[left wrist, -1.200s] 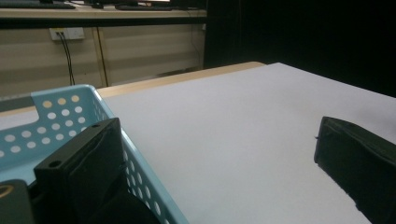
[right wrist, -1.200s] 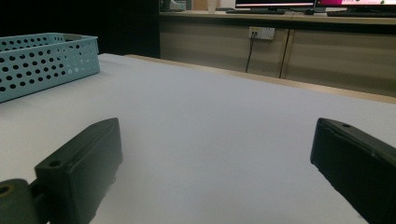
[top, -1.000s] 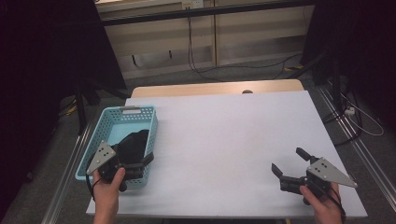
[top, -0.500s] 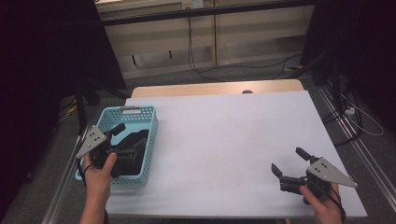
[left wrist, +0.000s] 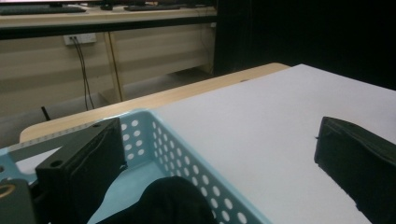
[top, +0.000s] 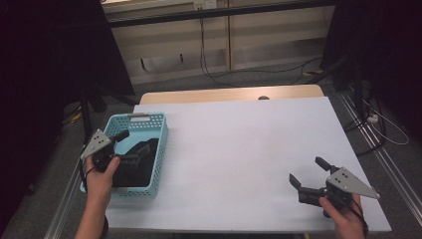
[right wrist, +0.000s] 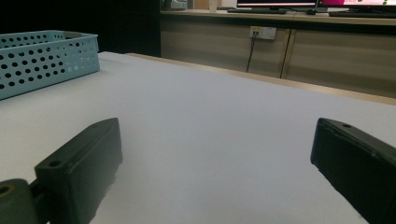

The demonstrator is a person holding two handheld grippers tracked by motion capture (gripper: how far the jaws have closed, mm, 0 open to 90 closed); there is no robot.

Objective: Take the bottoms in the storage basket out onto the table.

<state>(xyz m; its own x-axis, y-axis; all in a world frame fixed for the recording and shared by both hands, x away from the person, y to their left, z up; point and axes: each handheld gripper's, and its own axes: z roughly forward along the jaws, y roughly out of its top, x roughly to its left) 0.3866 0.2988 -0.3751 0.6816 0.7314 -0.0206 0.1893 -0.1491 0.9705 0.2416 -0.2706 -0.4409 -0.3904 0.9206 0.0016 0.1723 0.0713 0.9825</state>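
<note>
A teal perforated basket (top: 158, 130) sits at the table's left edge, with a black cloth (top: 142, 160) lying inside it. My left gripper (top: 128, 146) hovers over the basket's left half, open and holding nothing. In the left gripper view the basket wall (left wrist: 187, 140) and the dark cloth (left wrist: 168, 200) lie between the spread jaws of the left gripper (left wrist: 217, 135). Near the front right corner of the white table top (top: 239, 149), my right gripper (top: 306, 170) rests low and open. In the right gripper view only bare table lies between the wide-apart jaws of the right gripper (right wrist: 217, 135), with the basket (right wrist: 46, 60) far off at the left.
A wooden strip (top: 229, 94) runs along the table's far edge, with a small dark spot (top: 263, 97) on it. Cables (top: 224, 79) lie on the floor beyond. Metal rails (top: 383, 157) run along the right side.
My left gripper has moved from the basket's front edge up and to the left, over the basket's left side. The right gripper has stayed where it was.
</note>
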